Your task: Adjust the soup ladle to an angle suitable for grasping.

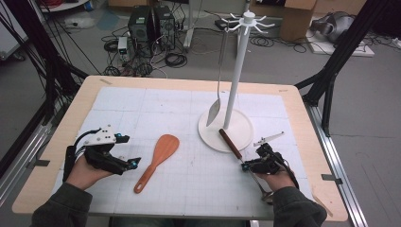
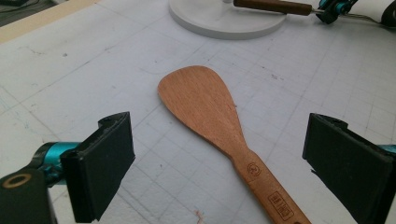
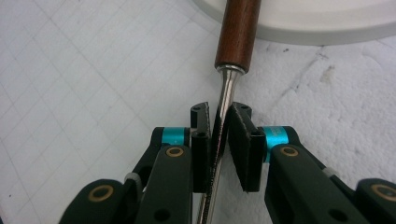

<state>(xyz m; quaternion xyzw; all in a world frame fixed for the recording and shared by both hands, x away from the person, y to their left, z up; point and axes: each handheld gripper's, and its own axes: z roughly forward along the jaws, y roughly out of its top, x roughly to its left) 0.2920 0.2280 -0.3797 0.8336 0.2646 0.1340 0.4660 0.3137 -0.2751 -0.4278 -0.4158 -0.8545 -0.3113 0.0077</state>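
At the left of the bench (image 1: 56,156), my left claw (image 1: 124,150) rests on the white gridded mat (image 1: 189,184) with its jaws spread wide and nothing between them. The left claw's own camera shows what the high view cannot: the wooden spatula (image 2: 210,116) lies just ahead of the two black pads (image 2: 100,163), blade away from me, with a stamped mark on its handle, touched by neither pad. From above, the same spatula (image 1: 158,158) lies slantwise near the middle of the mat, blade toward the far side, well apart from both hands.

Farther right stands a white rack (image 1: 235,71) on a round base (image 1: 241,135), its hooks spread at the top; a long metal spoon (image 1: 218,85) hangs from one hook, its bowl just above the base.

At the right, my right claw (image 1: 250,165) is clenched on the metal shaft of a brown-handled utensil (image 1: 230,143), whose wooden grip slants up onto the rim of the base. The right claw's camera shows the grasp close up: the shiny shaft (image 3: 223,109) is pinched between the two pads, just below the wooden handle. The utensil's working end lies under my right hand in the high view, so I cannot tell what it is. A small metal piece (image 1: 268,138) lies on the mat just beyond that claw.
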